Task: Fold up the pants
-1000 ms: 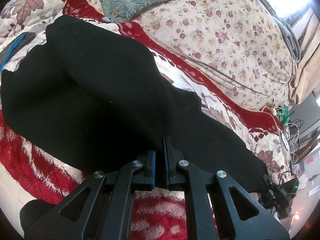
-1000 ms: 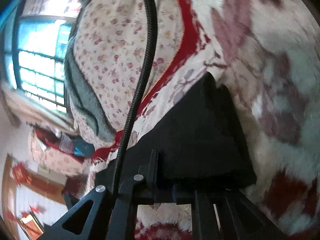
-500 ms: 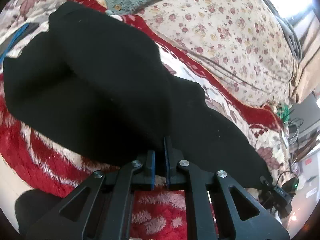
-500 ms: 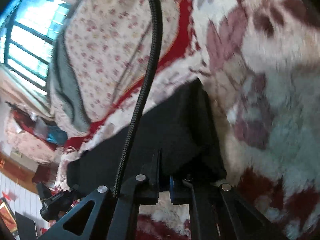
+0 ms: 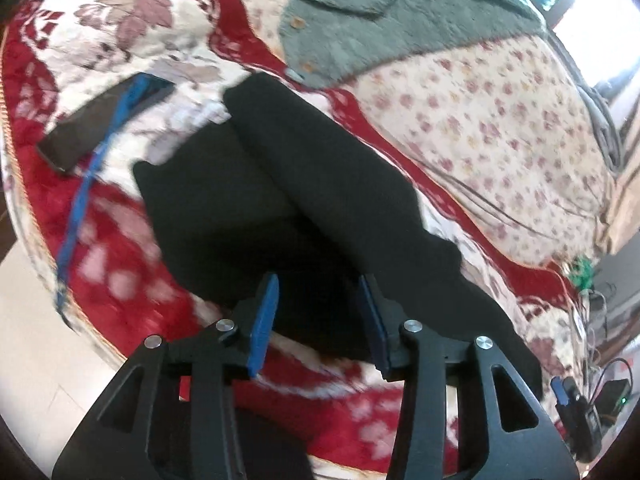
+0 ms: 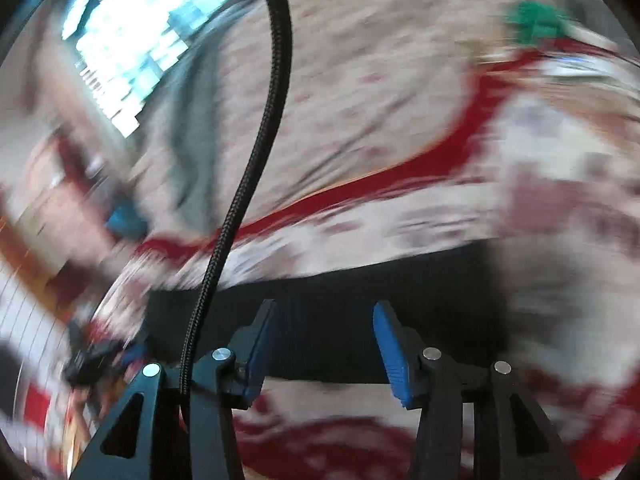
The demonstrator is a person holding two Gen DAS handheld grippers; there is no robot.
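The black pants [image 5: 304, 200] lie on the bed's red-and-cream blanket [image 5: 120, 272], laid lengthwise with one leg doubled over the other, its rolled edge running up toward a grey fleece garment [image 5: 384, 20]. Both claws are letting go. The left claw [image 5: 318, 320] has its jaws opening, blue pads standing clear on either side of the near hem, with dark cloth showing between them but nothing pressed. The right claw [image 6: 326, 344] is opening too, above the far end of the pants [image 6: 360, 312], and again nothing is pinched (this view is badly smeared, so finer contact is hard to judge).

The main risk, as I judge it, is the fold relaxing now that nothing holds it: the upper leg sits as a loose hump rather than a flat layer and could slide or spring off the plush, uneven blanket. A pad could also snag the hem as a claw pulls away and drag the layers askew. The braided cable [image 6: 256, 152] hangs close to the right claw and might brush the cloth. A dark strap with a blue cord [image 5: 104, 120] lies just beside the pants and could be caught in a later fold.
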